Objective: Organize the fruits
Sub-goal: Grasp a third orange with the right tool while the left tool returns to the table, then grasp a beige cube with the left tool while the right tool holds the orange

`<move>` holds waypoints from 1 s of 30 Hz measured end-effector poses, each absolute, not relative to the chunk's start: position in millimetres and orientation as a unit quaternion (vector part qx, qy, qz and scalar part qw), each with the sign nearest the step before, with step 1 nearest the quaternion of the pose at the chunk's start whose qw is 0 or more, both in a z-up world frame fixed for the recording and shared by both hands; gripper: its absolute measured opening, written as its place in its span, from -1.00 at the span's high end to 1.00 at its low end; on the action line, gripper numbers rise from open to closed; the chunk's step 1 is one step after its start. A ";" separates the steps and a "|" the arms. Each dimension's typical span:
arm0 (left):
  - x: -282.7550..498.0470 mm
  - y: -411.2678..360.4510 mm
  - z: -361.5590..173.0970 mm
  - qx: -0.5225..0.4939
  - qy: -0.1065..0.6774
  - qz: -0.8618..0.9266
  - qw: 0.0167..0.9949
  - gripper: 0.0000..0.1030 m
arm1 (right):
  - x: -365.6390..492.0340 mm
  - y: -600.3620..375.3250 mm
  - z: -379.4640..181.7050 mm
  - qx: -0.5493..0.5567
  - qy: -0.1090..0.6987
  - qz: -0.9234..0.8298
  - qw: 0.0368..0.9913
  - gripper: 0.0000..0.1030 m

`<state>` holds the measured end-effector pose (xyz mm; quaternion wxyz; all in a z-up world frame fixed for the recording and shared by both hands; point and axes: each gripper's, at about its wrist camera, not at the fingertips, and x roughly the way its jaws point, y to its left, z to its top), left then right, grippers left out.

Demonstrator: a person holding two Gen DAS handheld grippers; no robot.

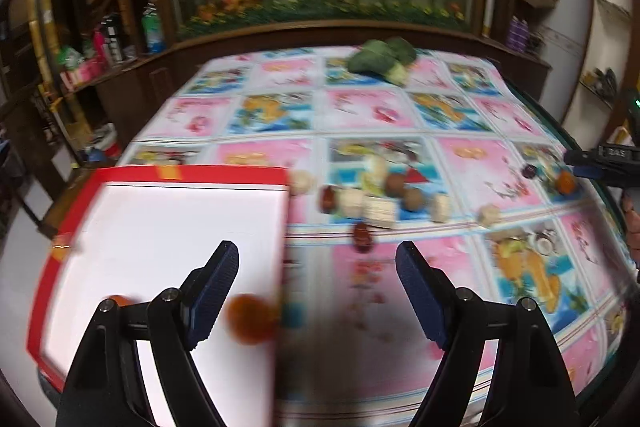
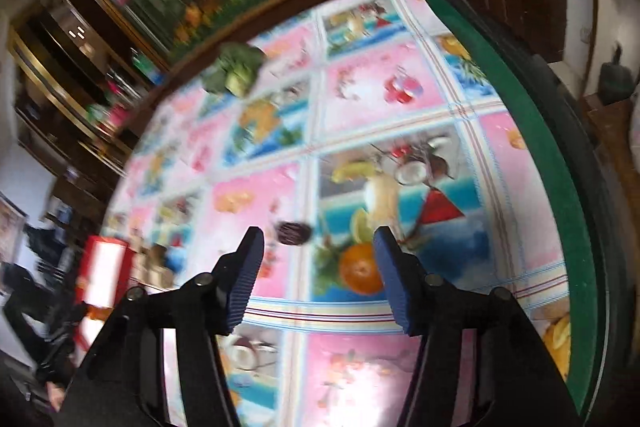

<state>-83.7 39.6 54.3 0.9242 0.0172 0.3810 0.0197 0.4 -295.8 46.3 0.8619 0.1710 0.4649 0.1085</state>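
Observation:
A white tray with a red rim (image 1: 188,174) lies at the left of the table. An orange fruit (image 1: 250,319) sits near its right edge, and a second one (image 1: 118,301) peeks out behind my left finger. My left gripper (image 1: 318,259) hovers open and holds nothing, straddling the tray's right edge. Several brown and pale fruits (image 1: 412,199) lie in a row beyond it, with a dark red fruit (image 1: 362,237) nearest. My right gripper (image 2: 320,243) is open and holds nothing. A dark fruit (image 2: 294,231) lies on the cloth just past its fingertips.
A fruit-print tablecloth (image 1: 400,115) covers the table, whose green edge (image 2: 520,131) curves along the right. Broccoli (image 1: 380,61) lies at the far side. Wooden shelves with bottles (image 1: 112,43) stand behind. The right gripper (image 1: 572,164) shows at the left wrist view's right edge.

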 end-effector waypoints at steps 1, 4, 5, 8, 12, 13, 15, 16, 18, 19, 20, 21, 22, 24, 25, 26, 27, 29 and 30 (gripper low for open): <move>-81.3 35.1 52.9 0.019 0.384 0.013 0.923 -0.57 | 0.2 -296.2 45.0 0.166 0.468 0.103 0.862 -0.13; -74.1 9.8 48.3 0.037 0.389 -0.010 0.920 -0.57 | -0.2 -292.5 40.2 0.141 0.479 0.087 0.862 -0.13; -71.1 1.5 46.6 0.045 0.390 -0.017 0.920 -0.57 | 0.0 -290.6 38.2 0.130 0.483 0.081 0.862 -0.13; -60.7 -22.4 40.1 0.066 0.394 -0.038 0.916 -0.57 | 4.1 -283.2 29.2 0.108 0.501 0.071 0.856 -0.05; -42.9 -46.7 30.5 0.080 0.405 -0.067 0.908 -0.57 | 4.8 -274.2 23.2 0.069 0.509 0.052 0.857 0.21; -39.4 -52.4 27.8 0.083 0.409 -0.076 0.906 -0.57 | 5.0 -272.7 21.9 0.059 0.509 0.045 0.857 0.30; -30.4 -61.1 20.8 0.089 0.423 -0.088 0.897 -0.57 | 4.7 -273.0 22.5 0.058 0.508 0.041 0.859 0.36; -25.2 -64.5 16.8 0.088 0.430 -0.094 0.893 -0.57 | 4.4 -273.3 22.7 0.058 0.507 0.040 0.859 0.37; -18.9 -67.6 11.1 0.084 0.441 -0.100 0.888 -0.56 | 4.8 -272.2 23.0 0.057 0.505 0.039 0.860 0.37; -16.9 -70.2 9.1 0.082 0.444 -0.102 0.886 -0.56 | 4.9 -272.0 23.5 0.060 0.505 0.039 0.860 0.38; -15.8 -72.4 8.2 0.083 0.444 -0.104 0.886 -0.56 | 5.2 -272.2 23.7 0.065 0.505 0.039 0.860 0.38; -15.0 -74.9 8.1 0.086 0.441 -0.105 0.887 -0.56 | 5.5 -272.9 23.8 0.072 0.505 0.041 0.859 0.38; -14.2 -77.1 8.2 0.087 0.440 -0.108 0.887 -0.55 | 5.9 -273.0 24.1 0.077 0.505 0.043 0.859 0.38; -12.7 -79.8 8.7 0.088 0.439 -0.112 0.887 -0.42 | 5.8 -271.9 24.8 0.078 0.503 0.041 0.860 0.38; -11.8 -81.9 8.9 0.090 0.438 -0.115 0.887 -0.40 | 5.8 -271.2 25.3 0.081 0.503 0.041 0.860 0.38; -10.5 -82.8 9.0 0.093 0.436 -0.115 0.888 -0.38 | 5.7 -270.7 25.4 0.083 0.503 0.043 0.860 0.38; -9.5 -83.1 8.7 0.094 0.436 -0.115 0.888 -0.34 | 5.9 -270.2 25.3 0.085 0.503 0.044 0.859 0.38; -7.9 -83.1 8.4 0.095 0.434 -0.112 0.889 -0.29 | 6.1 -269.0 24.5 0.085 0.505 0.046 0.858 0.38; -8.0 -83.0 8.1 0.095 0.433 -0.114 0.889 -0.25 | 6.2 -268.5 23.9 0.085 0.506 0.046 0.857 0.38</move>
